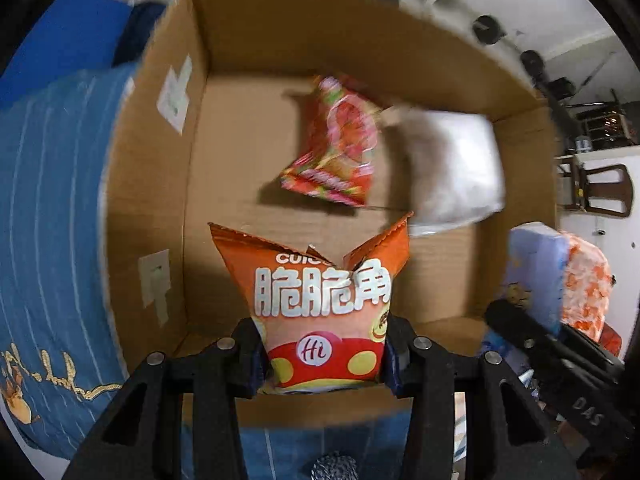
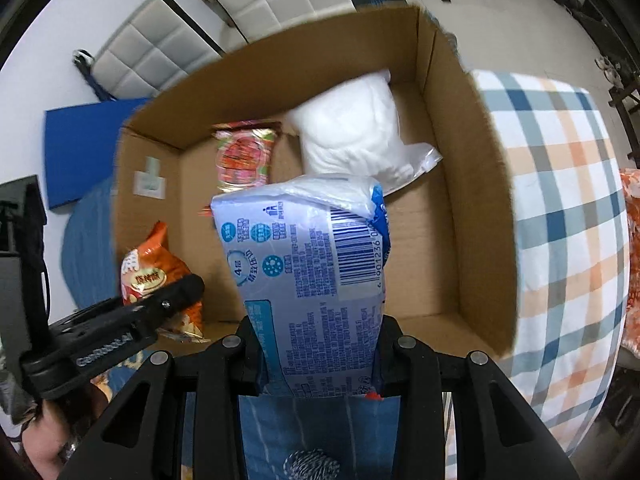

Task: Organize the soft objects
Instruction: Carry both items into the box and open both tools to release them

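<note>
- A bed point(image 2: 560, 208) is carrying an open cardboard box point(image 2: 472, 184).
- A blue quilt point(image 1: 52, 208) and a plaid sheet point(image 2: 568, 280) are covering it.

**Box floor: far right taken, near side free**

Inside the cardboard box point(image 2: 472, 184), the red snack packet point(image 2: 245, 156) and the white bag point(image 2: 352, 136) crowd the far floor toward the right wall. Bare cardboard lies open along the near wall and left side. Both loaded grippers hang over the near rim, side by side, narrowing entry there.

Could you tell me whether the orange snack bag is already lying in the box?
No: the left gripper holds the orange snack bag above the box.
</note>
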The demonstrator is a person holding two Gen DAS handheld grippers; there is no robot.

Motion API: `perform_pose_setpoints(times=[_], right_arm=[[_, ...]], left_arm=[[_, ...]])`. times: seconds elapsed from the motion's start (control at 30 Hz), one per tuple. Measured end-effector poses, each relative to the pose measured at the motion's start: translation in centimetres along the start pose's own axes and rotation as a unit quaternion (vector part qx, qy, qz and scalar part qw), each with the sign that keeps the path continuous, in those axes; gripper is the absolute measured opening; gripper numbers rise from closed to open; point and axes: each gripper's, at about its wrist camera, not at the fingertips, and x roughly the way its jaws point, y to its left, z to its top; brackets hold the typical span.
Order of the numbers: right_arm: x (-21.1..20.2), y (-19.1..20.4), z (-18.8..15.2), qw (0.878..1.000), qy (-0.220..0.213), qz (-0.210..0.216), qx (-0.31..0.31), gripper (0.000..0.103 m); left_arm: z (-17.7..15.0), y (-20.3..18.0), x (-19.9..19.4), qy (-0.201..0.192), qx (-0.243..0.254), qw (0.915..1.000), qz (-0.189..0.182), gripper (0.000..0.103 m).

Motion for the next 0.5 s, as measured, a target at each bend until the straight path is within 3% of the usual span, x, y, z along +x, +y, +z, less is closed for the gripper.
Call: perform_pose_setpoints(times=[0.23, 0.5], right_arm=[[6.5, -0.6, 1.6, 0.998, 0.055, -0.041, 0.008, 0.039], [10.4, -0.3, 1.4, 0.994, 0.084, -0.068, -0.009, 0.039]], left_arm=[[0.2, 0.5, 4.0, 0.033, 0.011, 0.999, 0.027, 0.042], [0.0, 1.5, 6.1, 0.049, 0.006, 0.9979, 0.041, 0.042]])
